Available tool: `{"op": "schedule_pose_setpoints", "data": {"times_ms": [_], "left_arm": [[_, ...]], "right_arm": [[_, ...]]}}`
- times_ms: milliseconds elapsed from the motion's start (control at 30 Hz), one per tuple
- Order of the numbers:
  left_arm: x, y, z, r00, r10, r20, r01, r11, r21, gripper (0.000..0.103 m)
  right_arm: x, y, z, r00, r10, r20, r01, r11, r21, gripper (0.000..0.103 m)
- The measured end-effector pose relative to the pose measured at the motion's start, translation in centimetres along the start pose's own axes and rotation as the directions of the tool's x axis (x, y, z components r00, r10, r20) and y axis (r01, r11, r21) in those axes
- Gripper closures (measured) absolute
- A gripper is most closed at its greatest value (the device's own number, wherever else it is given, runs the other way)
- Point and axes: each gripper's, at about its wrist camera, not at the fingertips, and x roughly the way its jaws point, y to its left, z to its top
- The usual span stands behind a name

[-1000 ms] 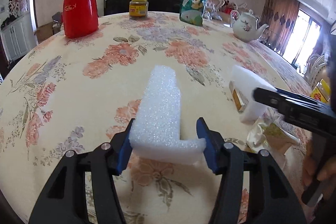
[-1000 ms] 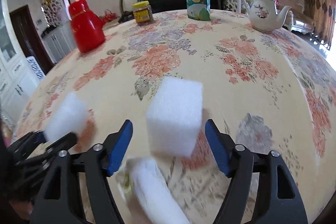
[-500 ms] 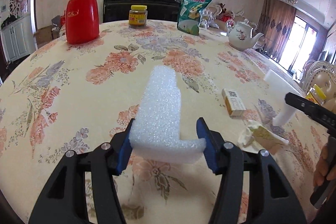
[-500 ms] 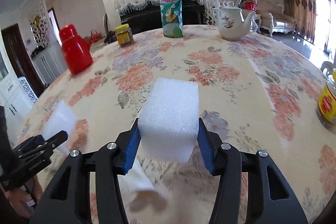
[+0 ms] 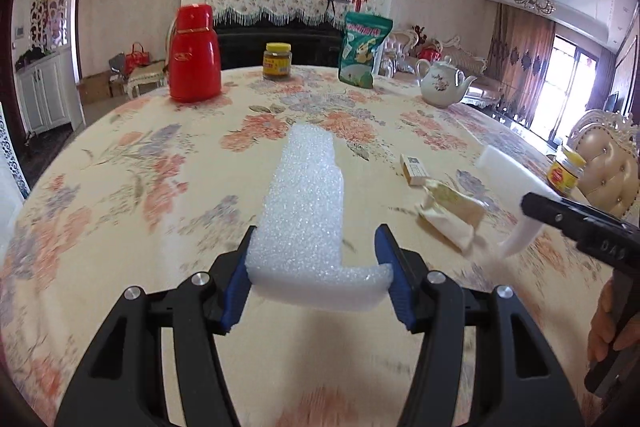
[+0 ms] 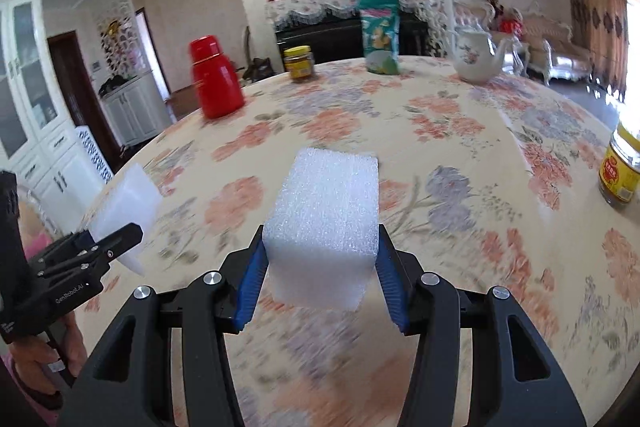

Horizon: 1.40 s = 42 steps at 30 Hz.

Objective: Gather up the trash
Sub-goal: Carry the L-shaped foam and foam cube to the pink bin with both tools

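Both pairs of jaws clamp foam: left gripper [image 5: 318, 275] an L-shaped foam piece [image 5: 306, 215], right gripper [image 6: 320, 267] a foam block [image 6: 326, 223].

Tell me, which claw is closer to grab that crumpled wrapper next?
Probably right: the crumpled wrapper lies beside the right claw, though both claws already clamp foam, the L-shaped piece and the block.
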Motion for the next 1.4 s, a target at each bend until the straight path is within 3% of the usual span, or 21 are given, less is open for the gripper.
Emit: {"op": "schedule_pose_setpoints", "data": {"times_ms": [300, 567, 1000, 1267, 1400], "left_arm": [[-8.0, 1.1, -3.2, 0.998, -0.01, 0.064, 0.009, 1.0, 0.016, 0.046], [-12.4, 3.3, -6.3, 0.997, 0.008, 0.08, -0.008, 1.0, -0.006, 0.045], [-18.1, 10.2, -10.0, 0.986, 0.119, 0.113, -0.109, 0.99, -0.092, 0.045], [-20.6, 15.9, -11.8, 0.969, 0.226, 0.101, -0.208, 0.965, -0.161, 0.045], [-22.3, 18.5, -12.4, 0.95, 0.294, 0.106, -0.273, 0.945, -0.181, 0.045]], "right_arm": [[-4.4, 7.3, -4.0, 0.998, 0.046, 0.045, -0.043, 0.997, -0.071, 0.054], [-6.8, 12.4, -6.5, 0.996, 0.059, 0.067, -0.048, 0.988, -0.146, 0.054], [-6.4, 20.6, -9.1, 0.988, 0.15, 0.032, -0.136, 0.954, -0.267, 0.053], [-4.6, 27.1, -9.3, 0.964, 0.266, -0.009, -0.254, 0.907, -0.337, 0.053], [-3.1, 31.1, -9.2, 0.941, 0.333, -0.054, -0.329, 0.867, -0.375, 0.053]]}}
